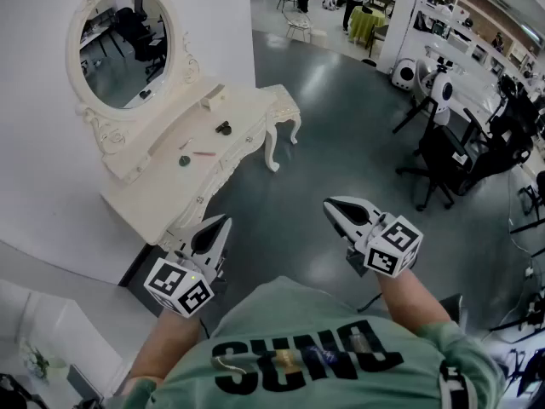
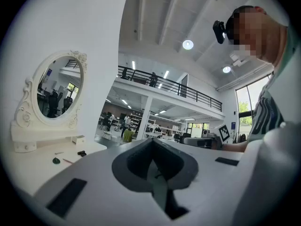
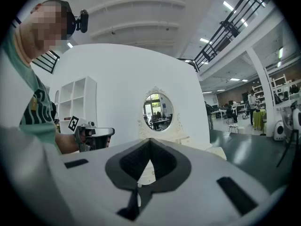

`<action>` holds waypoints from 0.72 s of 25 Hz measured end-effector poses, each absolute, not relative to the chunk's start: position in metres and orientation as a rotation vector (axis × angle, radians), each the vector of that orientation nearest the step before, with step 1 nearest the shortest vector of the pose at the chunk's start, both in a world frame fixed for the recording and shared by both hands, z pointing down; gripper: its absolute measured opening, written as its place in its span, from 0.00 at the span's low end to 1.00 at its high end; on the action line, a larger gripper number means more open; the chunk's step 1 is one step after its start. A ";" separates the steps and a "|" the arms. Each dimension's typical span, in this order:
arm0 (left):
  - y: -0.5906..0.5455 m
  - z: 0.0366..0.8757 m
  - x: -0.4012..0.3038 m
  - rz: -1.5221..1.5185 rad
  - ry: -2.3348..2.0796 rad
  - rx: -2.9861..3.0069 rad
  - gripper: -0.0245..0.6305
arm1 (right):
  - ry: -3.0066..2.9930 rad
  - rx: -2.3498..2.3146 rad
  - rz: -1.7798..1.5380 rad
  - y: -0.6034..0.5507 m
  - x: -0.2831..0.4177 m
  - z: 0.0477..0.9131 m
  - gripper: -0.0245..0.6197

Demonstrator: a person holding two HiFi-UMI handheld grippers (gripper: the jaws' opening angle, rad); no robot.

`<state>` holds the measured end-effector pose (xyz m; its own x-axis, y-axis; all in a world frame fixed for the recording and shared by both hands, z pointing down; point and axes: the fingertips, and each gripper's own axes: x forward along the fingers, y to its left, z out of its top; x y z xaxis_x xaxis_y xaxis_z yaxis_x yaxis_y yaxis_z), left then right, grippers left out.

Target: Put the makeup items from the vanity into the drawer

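A white vanity (image 1: 162, 186) with an oval mirror (image 1: 123, 45) stands against the wall at the upper left of the head view. On its top lie a small black item (image 1: 223, 128), a pink pencil (image 1: 203, 152) and a dark green round piece (image 1: 184, 161). The same items show small in the left gripper view: the black item (image 2: 82, 153) and the green piece (image 2: 56, 160). My left gripper (image 1: 225, 221) is shut and empty, short of the vanity's near corner. My right gripper (image 1: 330, 203) is shut and empty over the floor. Both hang apart from the items.
Black office chairs (image 1: 443, 156) and a white robot (image 1: 438, 88) stand to the right on the grey floor (image 1: 341, 126). A white shelf unit (image 1: 51, 339) sits at the lower left by the wall. A person's green shirt fills the bottom edge.
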<state>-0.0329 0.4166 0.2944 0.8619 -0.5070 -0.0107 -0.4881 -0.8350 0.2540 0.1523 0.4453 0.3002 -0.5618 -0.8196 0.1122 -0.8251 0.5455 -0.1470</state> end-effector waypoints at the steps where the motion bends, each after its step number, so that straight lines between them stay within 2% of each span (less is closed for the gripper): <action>1: 0.416 0.294 -0.032 -0.117 -0.758 2.797 0.03 | -2.734 1.456 0.284 0.444 0.153 0.300 0.05; 18: 0.400 0.290 -0.004 -0.102 -0.761 2.818 0.03 | -2.748 1.486 0.284 0.430 0.181 0.295 0.05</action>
<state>-0.0044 0.3998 0.2902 0.8634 -0.5044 -0.0092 -0.4891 -0.8415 0.2297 0.1808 0.4304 0.2954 -0.5511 -0.8296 0.0895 -0.8304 0.5347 -0.1565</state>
